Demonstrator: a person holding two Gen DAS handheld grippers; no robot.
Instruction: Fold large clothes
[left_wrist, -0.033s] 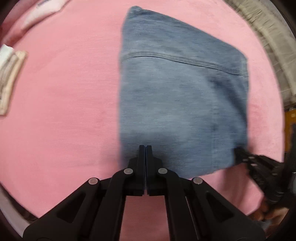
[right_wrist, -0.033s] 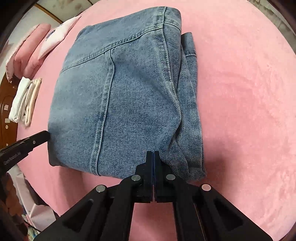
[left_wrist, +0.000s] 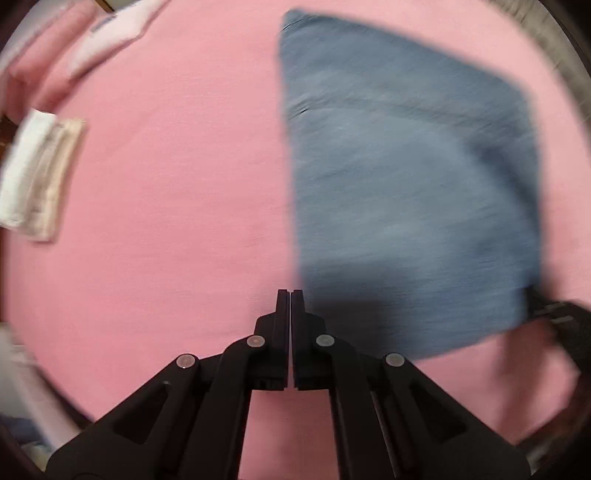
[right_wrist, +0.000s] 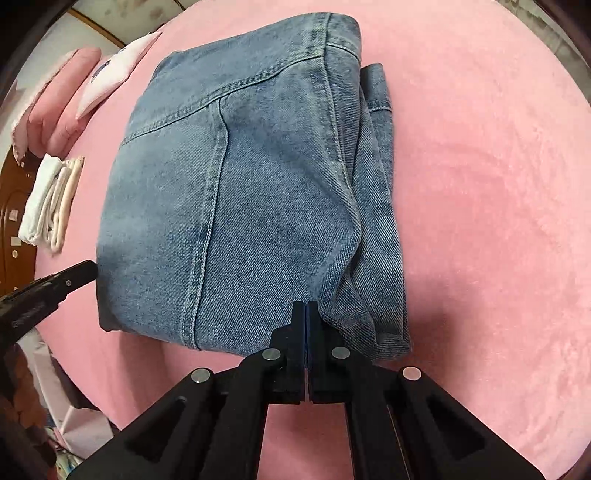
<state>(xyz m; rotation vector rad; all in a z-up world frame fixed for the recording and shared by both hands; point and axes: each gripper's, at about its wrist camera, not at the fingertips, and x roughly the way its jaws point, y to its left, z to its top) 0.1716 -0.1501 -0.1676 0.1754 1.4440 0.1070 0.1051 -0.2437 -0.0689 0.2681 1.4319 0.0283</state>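
- Jeans: folded into a compact block that lies flat on the pink bed cover. Several layers are stacked, and their edges show along the right side.
- Left gripper: fingers clenched together with nothing between them. The tip sits just beside the near left corner of the jeans, over bare cover. Compared with the earlier left wrist view, the tip has come off the denim and moved left; that view is now blurred.
- Right gripper: fingers clenched; tip at the near edge of the jeans. Whether any cloth is pinched cannot be told.
- Judgement: the fold appears finished and the left tool is clearing away.
- Surroundings: a folded white cloth and pillows lie well apart at the far left.
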